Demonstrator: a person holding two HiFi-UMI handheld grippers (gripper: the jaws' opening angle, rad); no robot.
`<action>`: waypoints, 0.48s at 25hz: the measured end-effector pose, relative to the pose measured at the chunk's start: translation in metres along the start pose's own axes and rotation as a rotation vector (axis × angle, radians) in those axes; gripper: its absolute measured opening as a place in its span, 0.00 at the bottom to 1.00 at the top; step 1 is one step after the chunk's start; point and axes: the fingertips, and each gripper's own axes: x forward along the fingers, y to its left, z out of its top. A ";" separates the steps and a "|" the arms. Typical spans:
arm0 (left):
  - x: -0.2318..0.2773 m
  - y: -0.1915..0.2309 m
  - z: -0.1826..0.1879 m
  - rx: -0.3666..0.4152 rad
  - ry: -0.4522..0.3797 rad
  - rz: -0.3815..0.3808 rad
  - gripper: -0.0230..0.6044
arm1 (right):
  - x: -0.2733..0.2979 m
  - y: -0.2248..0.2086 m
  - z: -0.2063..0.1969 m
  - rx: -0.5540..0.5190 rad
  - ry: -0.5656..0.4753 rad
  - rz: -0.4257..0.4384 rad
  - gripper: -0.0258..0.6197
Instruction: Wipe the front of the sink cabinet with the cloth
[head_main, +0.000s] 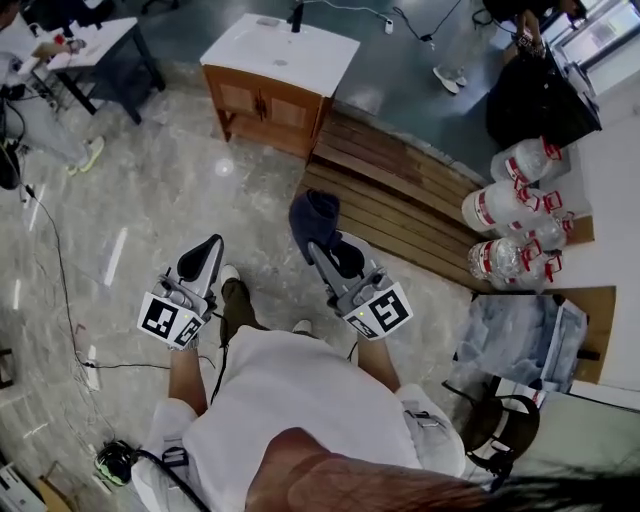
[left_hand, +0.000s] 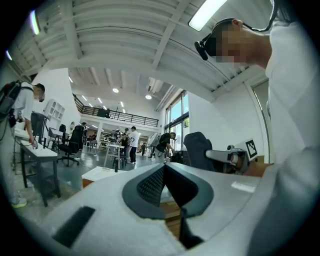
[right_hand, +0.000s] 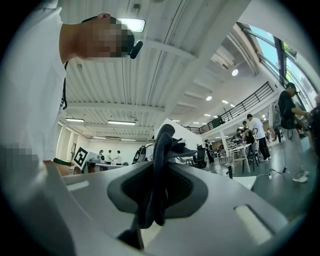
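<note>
- Gripping the dark blue cloth (head_main: 312, 214), the right gripper (head_main: 330, 250) had its jaws pressed together on the fabric, which bunched out beyond the tips and hung in folds between them.
- The left gripper (head_main: 203, 262) had its jaws closed tip to tip, with nothing between them.
- Both grippers were held in the air in front of the person, well apart from the sink cabinet (head_main: 262, 108), which stood further off on the pale glossy floor (head_main: 150, 200).
- The cabinet was brown wood with two front doors and a white sink top (head_main: 285, 55).
- A slatted wooden platform (head_main: 400, 195) lay just beside the cabinet, with clear water bottles (head_main: 505, 210) at its far edge.
</note>
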 end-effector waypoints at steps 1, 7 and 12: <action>-0.001 0.019 0.000 -0.003 -0.004 0.010 0.04 | 0.016 -0.002 -0.004 0.001 0.004 0.005 0.16; 0.017 0.174 -0.003 -0.025 -0.033 -0.015 0.04 | 0.155 -0.030 -0.038 0.026 -0.007 -0.029 0.16; 0.054 0.312 0.018 -0.016 -0.019 -0.108 0.04 | 0.292 -0.059 -0.057 0.042 0.012 -0.090 0.16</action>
